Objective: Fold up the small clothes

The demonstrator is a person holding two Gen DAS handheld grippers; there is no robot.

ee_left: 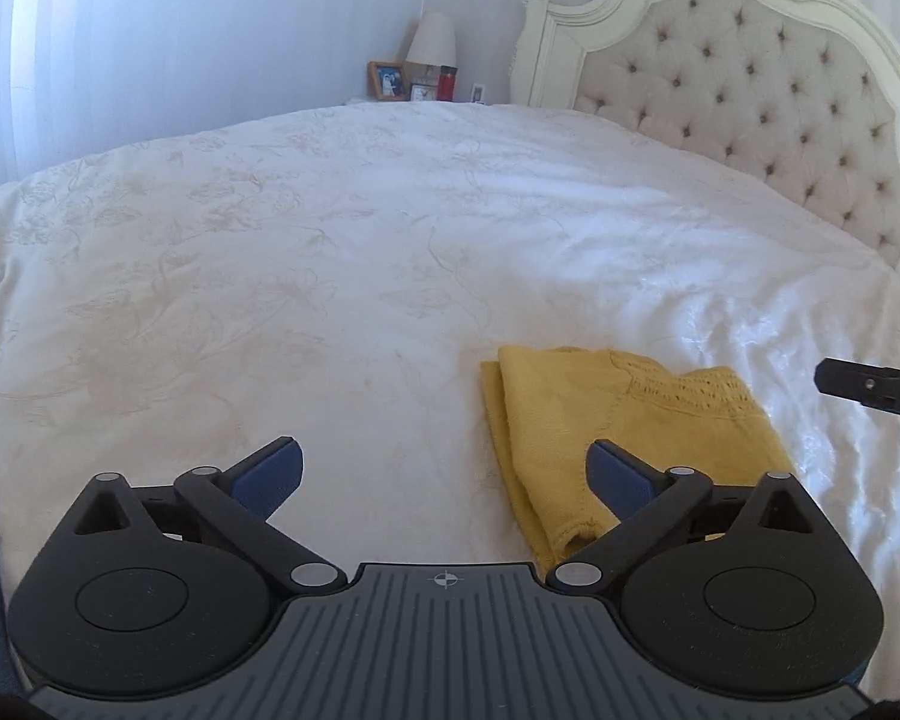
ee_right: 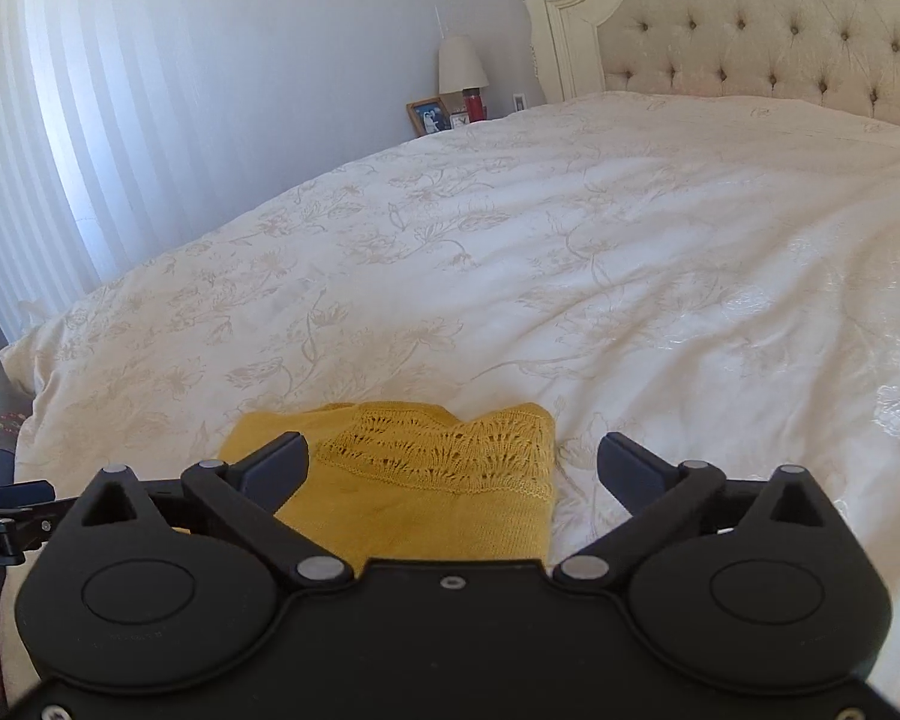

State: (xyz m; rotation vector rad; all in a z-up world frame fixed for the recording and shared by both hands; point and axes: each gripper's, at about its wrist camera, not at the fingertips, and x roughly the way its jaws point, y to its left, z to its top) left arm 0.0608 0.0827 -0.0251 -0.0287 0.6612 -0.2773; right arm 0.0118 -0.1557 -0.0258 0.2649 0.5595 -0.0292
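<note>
left hand-held gripper (ee_left: 444, 471): jaws apart, holding nothing, over bed (ee_left: 270, 228)
right hand-held gripper (ee_right: 450, 468): jaws apart, above folded yellow top (ee_right: 426, 498)

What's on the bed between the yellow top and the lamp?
Nothing but bare white bedspread. In the right wrist view, the stretch from the yellow top up to the lamp holds only the flowered cover.

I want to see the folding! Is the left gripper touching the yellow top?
Cannot tell. In the left wrist view the left gripper is open and empty, its right jaw overlapping the folded yellow top on the bed; whether it rests on it or hovers is unclear.
</note>
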